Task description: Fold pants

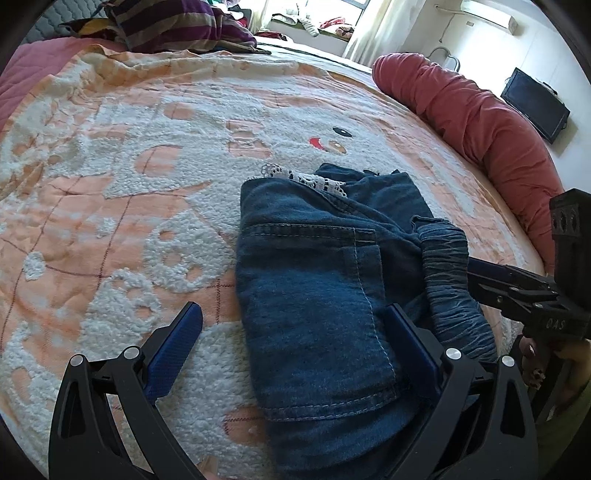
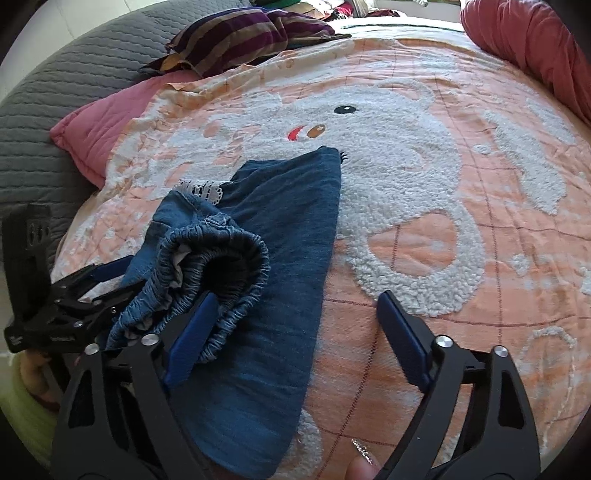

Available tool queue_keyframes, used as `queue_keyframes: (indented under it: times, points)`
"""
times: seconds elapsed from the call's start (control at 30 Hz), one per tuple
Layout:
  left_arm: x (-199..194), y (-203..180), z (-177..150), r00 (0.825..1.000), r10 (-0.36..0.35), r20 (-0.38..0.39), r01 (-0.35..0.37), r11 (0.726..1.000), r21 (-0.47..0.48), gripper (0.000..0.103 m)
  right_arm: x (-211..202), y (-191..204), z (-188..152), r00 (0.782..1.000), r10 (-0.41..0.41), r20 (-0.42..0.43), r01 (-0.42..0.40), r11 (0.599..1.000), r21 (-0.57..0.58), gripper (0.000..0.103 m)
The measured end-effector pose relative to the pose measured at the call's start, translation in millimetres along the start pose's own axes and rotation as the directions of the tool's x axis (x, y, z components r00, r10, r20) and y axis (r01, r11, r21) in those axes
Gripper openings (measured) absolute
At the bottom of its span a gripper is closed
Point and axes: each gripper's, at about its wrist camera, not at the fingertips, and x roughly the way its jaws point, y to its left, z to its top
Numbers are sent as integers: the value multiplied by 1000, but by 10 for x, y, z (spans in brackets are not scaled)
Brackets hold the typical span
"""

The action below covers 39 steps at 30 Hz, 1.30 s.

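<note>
Folded denim pants [image 1: 314, 280] lie mid-blanket [image 1: 110, 184] on the bed. Left gripper [image 1: 295, 325] gapes wide astride the pants; right gripper [image 2: 295, 325] also spread, one finger [image 2: 192, 336] against the waistband [image 2: 221, 258]. No containers.

Black skeletal tongs [image 2: 295, 332], blue ribbed pads [image 2: 402, 332], silver pivot screws, patterned fingernails.

Bright daylight from the far window [image 1: 325, 11], sharp centre, fisheye-bent dark edges.
</note>
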Motion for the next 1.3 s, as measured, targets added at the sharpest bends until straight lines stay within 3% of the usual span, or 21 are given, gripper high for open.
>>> queue_keyframes:
  times: [0.03,0.1,0.33,0.43,0.5,0.57,0.7,0.87,1.3]
  points:
    - [9,2,-2,1000,-4,-1,4,1000,-2,95,21,14,0,1000,15,-5,-15,1000,-4,73]
    - [22,-2,-4,1000,-22,-3,22,1000,-2,80,69,42,7,999,32,-16,-33,999,-12,69]
    - [122,-55,38,999,-47,-22,47,999,2,62,208,66,70,998,43,-53,-44,999,-23,62]
    - [153,-97,65,999,-25,-24,25,1000,13,53,244,91,80,996,66,-59,-69,997,-43,48]
    - [152,-157,71,1000,-8,-16,9,999,37,46,251,111,71,996,73,-54,-76,996,-54,30]
    - [137,-186,74,1000,3,-5,-2,999,53,40,230,174,44,996,83,-36,-86,993,-79,19]
    - [45,-217,86,1000,13,20,-15,998,66,29,140,349,9,999,20,30,-16,988,-151,12]
    - [-89,-249,200,999,-5,35,2,998,70,27,1,505,97,997,-5,79,22,976,-216,11]
    - [-174,-135,707,990,59,128,-69,995,72,27,27,679,686,987,1,163,42,965,-258,10]
